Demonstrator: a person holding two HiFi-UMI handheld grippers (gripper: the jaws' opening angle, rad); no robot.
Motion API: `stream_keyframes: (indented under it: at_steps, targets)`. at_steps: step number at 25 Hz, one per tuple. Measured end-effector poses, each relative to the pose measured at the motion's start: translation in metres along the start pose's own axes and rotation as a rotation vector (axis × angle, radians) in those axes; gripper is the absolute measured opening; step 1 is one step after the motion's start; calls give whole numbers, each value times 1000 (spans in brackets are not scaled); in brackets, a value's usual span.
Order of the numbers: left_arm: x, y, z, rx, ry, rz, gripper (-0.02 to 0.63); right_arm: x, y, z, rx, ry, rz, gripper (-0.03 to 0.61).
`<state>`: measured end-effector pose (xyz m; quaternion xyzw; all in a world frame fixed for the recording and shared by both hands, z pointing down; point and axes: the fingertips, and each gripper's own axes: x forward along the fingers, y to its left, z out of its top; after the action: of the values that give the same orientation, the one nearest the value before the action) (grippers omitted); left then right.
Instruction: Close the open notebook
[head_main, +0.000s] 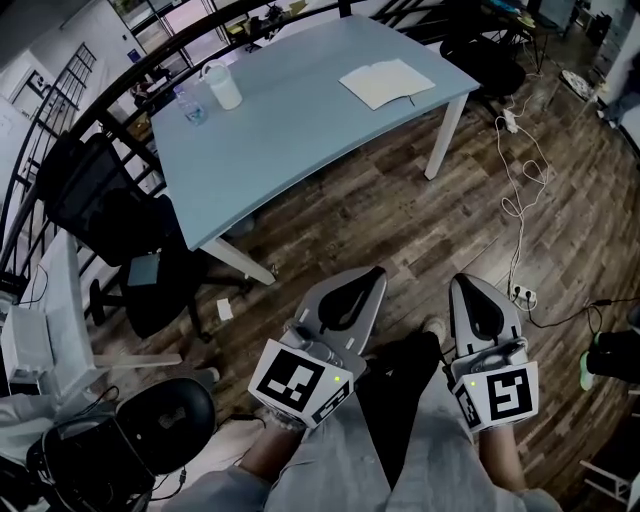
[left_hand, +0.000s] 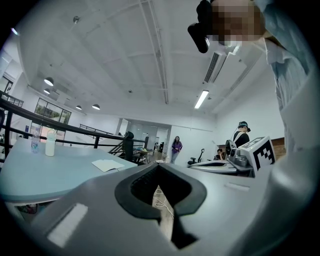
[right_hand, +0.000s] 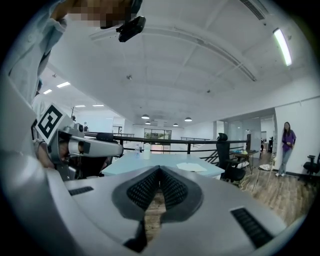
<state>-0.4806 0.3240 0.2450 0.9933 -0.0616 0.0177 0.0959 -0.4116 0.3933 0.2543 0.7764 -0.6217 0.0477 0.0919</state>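
Seen from above: open notebook (head_main: 385, 82) flat near far corner of light-blue counter (head_main: 300, 130), well apart from white jug (head_main: 222, 85) and bottle (head_main: 194, 104) at opposite end. Held low over wooden floor (head_main: 400, 220), short of counter: left gripper (head_main: 376, 272) and right gripper (head_main: 462, 284), both pressed together, pinching nothing.

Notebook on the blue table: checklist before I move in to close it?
1. Notebook lies open on the table: ok.
2. Left claw shut and empty: ok.
3. Right claw shut and empty: ok.
4. Claws at the notebook: not ok, both low over the floor, short of the table.
5. Cup and bottle stand apart from the notebook: ok.
6. Pages free of loose items: cannot tell.
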Motion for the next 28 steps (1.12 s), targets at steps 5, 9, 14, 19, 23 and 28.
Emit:
stream_keyframes:
  at_steps: [5, 9, 14, 19, 23, 28]
  targets:
    - [2, 1, 0, 8, 3, 25, 3, 6, -6, -5, 20, -4, 24, 0]
    - [10, 2, 2, 16, -2, 50, 3, 17, -12, -4, 26, -13, 57, 0]
    - [29, 6, 1, 20, 5, 69, 3, 35, -27, -3, 24, -29, 97, 0]
    - [61, 9, 7, 28, 6, 87, 3, 54, -55, -3, 31, -29, 135, 0]
    - [93, 13, 12, 30, 6, 104, 3, 72, -82, 1, 41, -39, 159, 0]
    - [131, 16, 18, 26, 5, 126, 3, 89, -118, 5, 44, -46, 182, 0]
